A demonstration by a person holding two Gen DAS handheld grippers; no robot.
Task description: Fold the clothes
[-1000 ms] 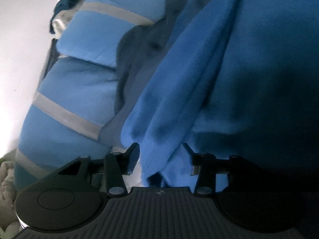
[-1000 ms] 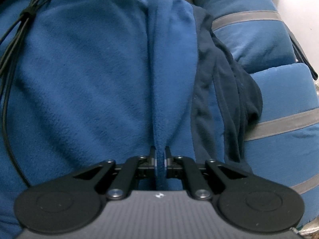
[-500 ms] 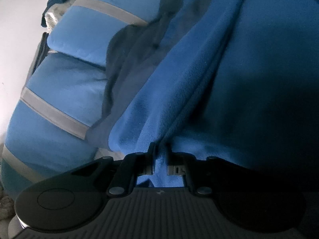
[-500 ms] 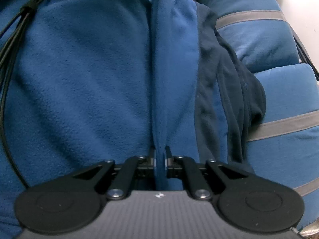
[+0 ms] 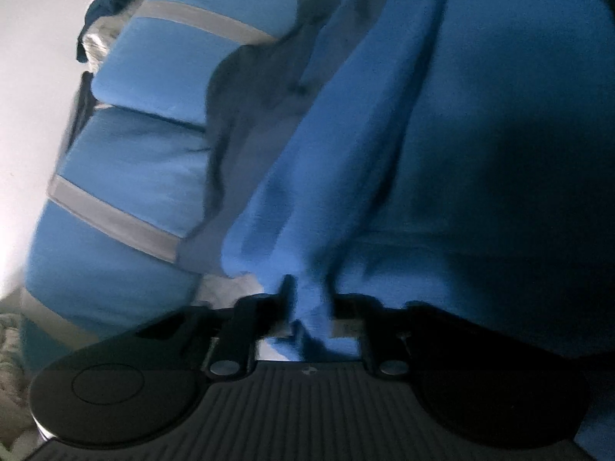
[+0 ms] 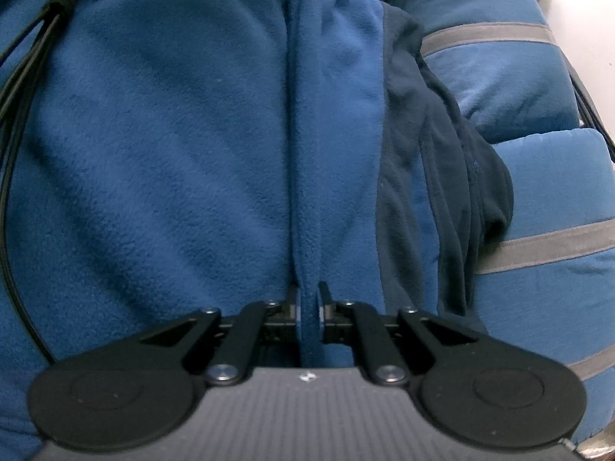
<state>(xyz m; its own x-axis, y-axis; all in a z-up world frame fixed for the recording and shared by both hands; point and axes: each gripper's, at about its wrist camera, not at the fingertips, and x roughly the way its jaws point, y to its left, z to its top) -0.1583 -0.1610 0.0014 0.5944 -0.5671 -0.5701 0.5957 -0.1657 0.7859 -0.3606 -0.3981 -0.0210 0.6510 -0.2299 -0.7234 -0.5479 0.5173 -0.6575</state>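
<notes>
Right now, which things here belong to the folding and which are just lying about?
In the job:
blue fleece
left gripper
right gripper

Lying about:
dark garment
striped cushions
black cable

The left hand-held gripper point(image 5: 307, 303) pinches a fold of blue fleece garment point(image 5: 403, 146); a dark navy garment point(image 5: 265, 77) lies beside it on blue, grey-striped cushions point(image 5: 134, 146); the view is blurred.
</notes>
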